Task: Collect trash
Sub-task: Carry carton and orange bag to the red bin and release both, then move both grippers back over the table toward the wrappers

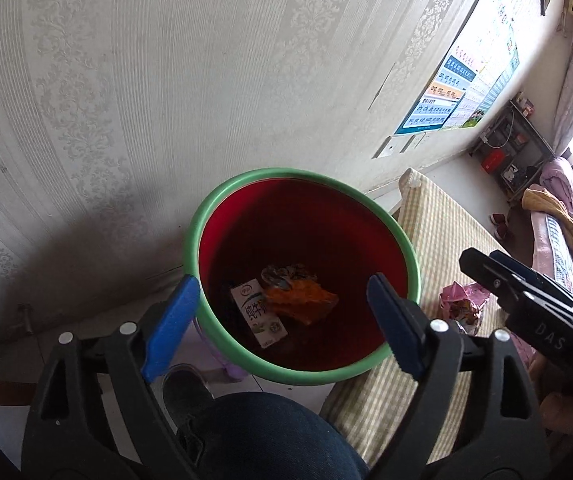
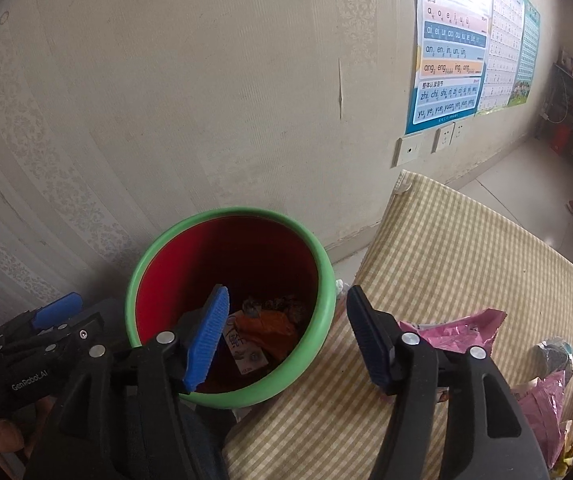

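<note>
A red bin with a green rim [image 1: 206, 216] [image 2: 326, 272] stands on the floor against the wall. A white milk carton [image 1: 258, 312] [image 2: 242, 350] and a crumpled orange wrapper [image 1: 302, 300] [image 2: 266, 328] lie at its bottom. My left gripper [image 1: 282, 292] hangs open above the bin, with nothing between its blue pads. My right gripper [image 2: 288, 296] is open over the bin's right rim, also empty; in the left wrist view it [image 1: 482, 258] shows at the right edge. Pink wrappers [image 2: 454, 328] [image 1: 462, 300] lie on the checked cushion [image 2: 446, 240].
The checked cushion [image 1: 438, 216] reaches right from the bin, with more packets [image 2: 554, 400] at its near right end. A person's knee in jeans [image 1: 266, 432] is below the bin. Posters [image 2: 450, 52] and sockets [image 2: 408, 150] are on the wall; a shelf [image 1: 514, 140] stands far right.
</note>
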Action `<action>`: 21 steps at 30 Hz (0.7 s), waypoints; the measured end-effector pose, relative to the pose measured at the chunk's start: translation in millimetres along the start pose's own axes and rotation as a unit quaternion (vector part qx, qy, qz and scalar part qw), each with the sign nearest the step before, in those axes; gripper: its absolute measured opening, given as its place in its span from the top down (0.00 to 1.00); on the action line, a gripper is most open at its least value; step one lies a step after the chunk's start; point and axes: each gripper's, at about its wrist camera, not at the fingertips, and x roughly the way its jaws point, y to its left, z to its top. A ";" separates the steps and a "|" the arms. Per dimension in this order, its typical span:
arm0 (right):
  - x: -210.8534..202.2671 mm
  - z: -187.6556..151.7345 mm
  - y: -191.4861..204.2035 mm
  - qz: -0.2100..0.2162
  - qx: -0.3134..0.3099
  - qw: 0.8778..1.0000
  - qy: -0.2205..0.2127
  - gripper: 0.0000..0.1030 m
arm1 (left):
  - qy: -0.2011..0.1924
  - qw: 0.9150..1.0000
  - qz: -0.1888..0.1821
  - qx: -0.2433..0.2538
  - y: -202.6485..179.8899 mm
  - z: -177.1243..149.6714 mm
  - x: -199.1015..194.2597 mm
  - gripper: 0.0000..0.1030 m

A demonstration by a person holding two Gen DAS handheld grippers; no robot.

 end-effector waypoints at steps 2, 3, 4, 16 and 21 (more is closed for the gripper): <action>-6.6 -2.2 -2.5 -0.004 0.003 1.000 -0.004 0.33 | -0.001 1.000 -0.004 0.002 -4.0 -2.1 -3.2 0.12; -9.8 -3.4 -3.9 -0.006 0.004 1.000 -0.005 0.32 | 0.000 1.000 -0.005 0.005 -6.6 -2.7 -4.3 0.11; -13.5 -5.4 -5.5 -0.007 0.006 1.000 -0.005 0.31 | 0.001 1.000 -0.007 0.008 -10.3 -4.1 -5.4 0.09; -67.8 -47.1 -47.1 -0.041 0.045 0.998 -0.014 0.27 | 0.012 0.998 -0.035 0.052 -64.2 -28.5 -11.2 0.06; -93.1 -66.4 -79.1 -0.063 0.071 0.995 -0.023 0.27 | 0.011 0.995 -0.051 0.079 -97.4 -38.9 -18.7 0.06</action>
